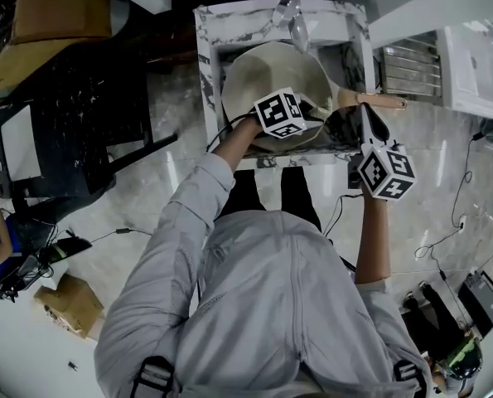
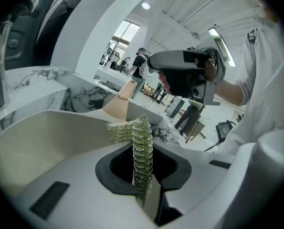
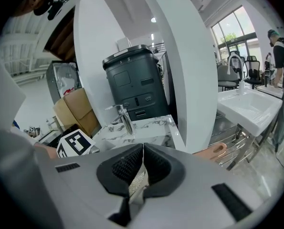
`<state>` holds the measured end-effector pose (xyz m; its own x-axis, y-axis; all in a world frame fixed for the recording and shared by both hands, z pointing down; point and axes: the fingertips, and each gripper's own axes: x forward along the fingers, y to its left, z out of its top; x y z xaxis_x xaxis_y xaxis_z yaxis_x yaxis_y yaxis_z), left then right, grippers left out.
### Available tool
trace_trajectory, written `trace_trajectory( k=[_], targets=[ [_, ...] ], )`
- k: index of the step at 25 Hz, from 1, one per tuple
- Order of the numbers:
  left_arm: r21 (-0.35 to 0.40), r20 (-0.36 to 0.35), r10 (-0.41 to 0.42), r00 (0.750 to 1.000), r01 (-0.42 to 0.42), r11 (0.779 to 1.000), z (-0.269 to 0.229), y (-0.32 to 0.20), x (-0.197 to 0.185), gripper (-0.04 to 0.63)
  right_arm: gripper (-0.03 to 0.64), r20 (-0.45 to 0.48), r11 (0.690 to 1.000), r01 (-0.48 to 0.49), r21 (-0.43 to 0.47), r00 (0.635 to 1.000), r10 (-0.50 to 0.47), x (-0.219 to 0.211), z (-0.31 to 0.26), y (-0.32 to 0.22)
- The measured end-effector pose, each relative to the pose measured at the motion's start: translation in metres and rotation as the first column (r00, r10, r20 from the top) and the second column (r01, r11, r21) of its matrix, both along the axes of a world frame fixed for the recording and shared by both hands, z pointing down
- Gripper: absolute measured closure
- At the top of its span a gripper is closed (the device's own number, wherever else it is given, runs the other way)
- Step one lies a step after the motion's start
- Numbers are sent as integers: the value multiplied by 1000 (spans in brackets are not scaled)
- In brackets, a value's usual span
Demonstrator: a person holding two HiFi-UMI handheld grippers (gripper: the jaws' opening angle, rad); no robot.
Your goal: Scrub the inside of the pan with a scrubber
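Note:
A cream pan (image 1: 267,77) sits in the sink, its pale wooden handle (image 1: 381,101) pointing right. My left gripper (image 1: 312,114) is over the pan's near right side, shut on a green and silver mesh scrubber (image 2: 142,147) that stands up between its jaws. In the left gripper view, the pan's cream inside (image 2: 46,137) lies just beyond the scrubber. My right gripper (image 1: 368,121) is beside the handle's root. In the right gripper view it (image 3: 142,149) is shut, nothing shows between the jaws, and the handle end (image 3: 212,151) lies to the right.
The sink has a marble surround (image 1: 203,65) and a chrome faucet (image 1: 294,16) at the back. A metal rack (image 1: 408,69) and a white basin (image 1: 478,65) stand to the right. Cables run across the floor (image 1: 445,230). A dark bin (image 3: 132,80) stands behind the faucet (image 3: 124,118).

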<state>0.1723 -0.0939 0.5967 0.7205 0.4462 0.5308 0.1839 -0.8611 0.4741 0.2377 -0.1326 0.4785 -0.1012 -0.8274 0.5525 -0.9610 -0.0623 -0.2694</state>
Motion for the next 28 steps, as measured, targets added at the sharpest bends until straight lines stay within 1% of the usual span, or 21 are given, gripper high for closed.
trace_trajectory(
  k=[4,9,14,16,20,23,26,28],
  targets=[
    [-26,15,73,997,-73,997,-1,14,-13,529,581,-1,1000,6,12,1000,-6,-3,-5,5],
    [-77,30,162,986,-159,984,-2,34,-29,529,581,1,1000,13,11,1000,-13,-7,-6,10],
    [-103,48,203,978,-198,975,1,42,-41,529,581,11,1000,27,6,1000,-27,-12,-5,10],
    [-107,73,243,967,-234,966,4,46,-48,529,581,14,999,33,4,999,-33,-15,-3,9],
    [-119,131,344,930,-330,936,10,55,-71,529,581,15,999,51,0,999,-51,-20,0,5],
    [-151,166,413,896,-391,908,10,59,-88,529,581,17,998,65,-1,998,-65,-23,0,2],
    [-194,210,498,841,-464,864,8,62,-107,529,581,23,997,77,3,997,-77,-25,0,-3],
    [-188,236,544,806,-511,839,6,60,-116,529,581,25,996,86,5,996,-86,-27,0,-5]
  ],
)
